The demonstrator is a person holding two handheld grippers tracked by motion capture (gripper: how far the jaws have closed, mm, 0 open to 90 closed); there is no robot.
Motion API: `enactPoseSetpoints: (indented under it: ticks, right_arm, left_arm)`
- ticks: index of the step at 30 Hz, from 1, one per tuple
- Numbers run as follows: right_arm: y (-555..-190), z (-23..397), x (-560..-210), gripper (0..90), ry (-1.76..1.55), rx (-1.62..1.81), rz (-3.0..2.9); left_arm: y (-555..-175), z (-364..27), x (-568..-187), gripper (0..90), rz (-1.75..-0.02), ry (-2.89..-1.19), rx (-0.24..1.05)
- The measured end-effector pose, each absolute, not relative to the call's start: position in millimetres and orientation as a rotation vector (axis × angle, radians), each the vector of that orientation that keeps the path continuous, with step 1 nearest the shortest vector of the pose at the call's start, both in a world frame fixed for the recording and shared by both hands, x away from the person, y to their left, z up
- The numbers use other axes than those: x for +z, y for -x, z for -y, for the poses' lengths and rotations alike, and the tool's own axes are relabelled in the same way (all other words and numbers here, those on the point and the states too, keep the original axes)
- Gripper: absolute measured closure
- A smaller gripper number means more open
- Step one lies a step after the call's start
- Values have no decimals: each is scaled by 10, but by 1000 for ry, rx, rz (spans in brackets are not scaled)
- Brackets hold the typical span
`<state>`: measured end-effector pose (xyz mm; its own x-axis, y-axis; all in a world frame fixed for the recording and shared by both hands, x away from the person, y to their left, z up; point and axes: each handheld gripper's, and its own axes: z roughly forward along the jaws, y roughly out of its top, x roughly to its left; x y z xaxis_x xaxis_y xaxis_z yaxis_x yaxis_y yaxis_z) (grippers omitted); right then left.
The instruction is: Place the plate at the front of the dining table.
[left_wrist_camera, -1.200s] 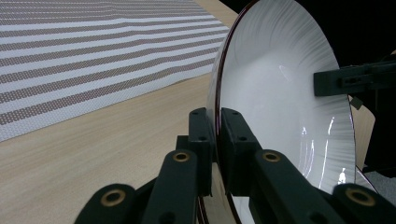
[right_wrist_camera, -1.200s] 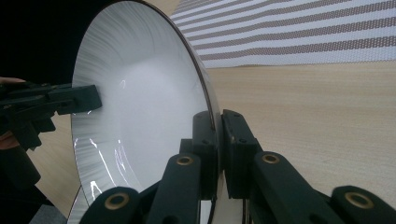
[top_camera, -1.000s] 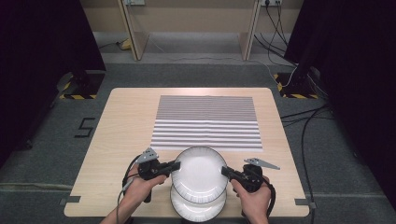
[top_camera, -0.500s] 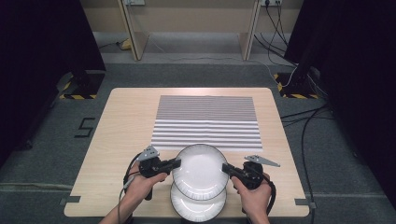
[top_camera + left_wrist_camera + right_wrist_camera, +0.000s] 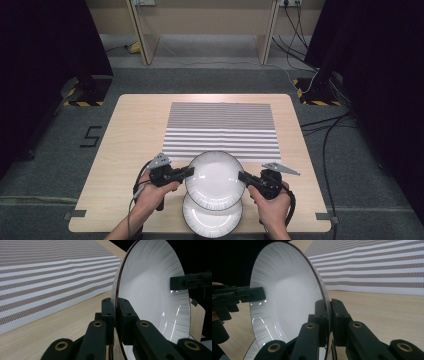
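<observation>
Your left hand-held gripper is clamping the left rim of the upper plate, which is covering much of the lower plate on the surface. Your right hand-held gripper is pinching the opposite rim, its jaws hiding that edge.

On the wooden bench, the left claw and the right claw each pinch opposite rims of a white plate, held above a second white plate at the near edge. A striped mat lies just beyond, its near edge partly covered by the lifted plate
</observation>
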<state>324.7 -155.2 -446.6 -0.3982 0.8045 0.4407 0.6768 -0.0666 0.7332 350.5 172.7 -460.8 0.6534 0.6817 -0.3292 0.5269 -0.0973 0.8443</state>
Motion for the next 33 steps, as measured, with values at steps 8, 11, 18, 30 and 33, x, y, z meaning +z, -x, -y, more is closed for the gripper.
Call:
enactPoseSetpoints:
  ticks: [8, 11, 18, 30, 33]
  right_arm:
    - [-3284, 1555, -4447, 843, -1637, 1466, -2043]
    - [-3292, 1554, -4449, 843, -1636, 1466, -2041]
    - [-3313, 1552, -4424, 842, -1629, 1465, -2037]
    - [-3355, 1569, -4370, 841, -1611, 1476, -2013]
    - [-3367, 1570, -4363, 842, -1605, 1475, -2007]
  left_arm:
    - [-3547, -1721, -4596, 841, -975, -1758, 180]
    - [-3559, -1718, -4596, 841, -976, -1757, 181]
    - [-3581, -1714, -4577, 841, -972, -1751, 189]
    - [-3637, -1687, -4521, 842, -968, -1741, 200]
    - [-3650, -1683, -4516, 842, -966, -1741, 204]
